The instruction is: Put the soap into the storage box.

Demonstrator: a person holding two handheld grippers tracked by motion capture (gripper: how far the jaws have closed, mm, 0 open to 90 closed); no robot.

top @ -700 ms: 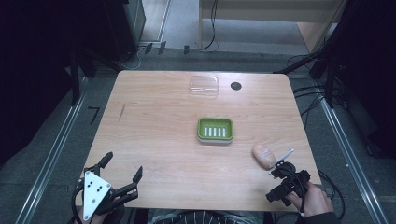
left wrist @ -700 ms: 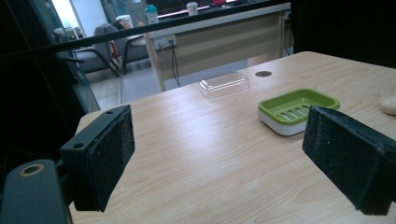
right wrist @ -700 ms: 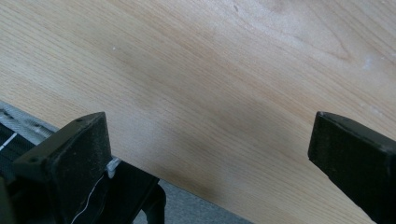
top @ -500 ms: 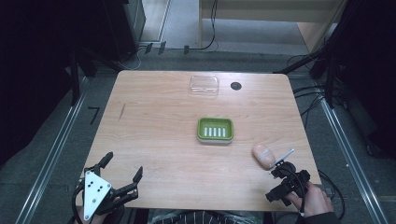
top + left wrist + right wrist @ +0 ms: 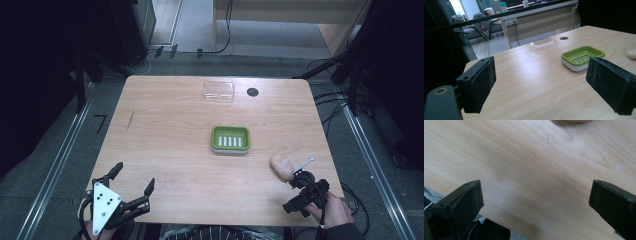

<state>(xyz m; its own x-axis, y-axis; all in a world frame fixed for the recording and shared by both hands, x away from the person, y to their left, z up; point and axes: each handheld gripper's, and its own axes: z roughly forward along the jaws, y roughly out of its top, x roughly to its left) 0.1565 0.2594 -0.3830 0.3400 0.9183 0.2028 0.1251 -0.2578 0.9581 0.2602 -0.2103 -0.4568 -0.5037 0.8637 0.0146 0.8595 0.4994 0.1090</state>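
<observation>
Both grippers hover at the near table edge, jaws spread on nothing: left gripper [image 5: 134, 187], right gripper [image 5: 536, 202] just short of the smooth, rounded peach soap [image 5: 282, 165]. The left gripper view reveals the slotted green dish's [image 5: 582, 57] white base; beyond lies a clear lid [image 5: 543, 44].

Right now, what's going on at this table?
A person holds a pair of tongs in each hand at the near edge of a light wooden table. The left tongs and the right tongs are both open and hold nothing. The right tongs sit just short of a pale peach oval bar of soap lying on the table. A green slotted soap dish waits mid-table, and a clear plastic lid lies farther back beside a round dark hole.
</observation>
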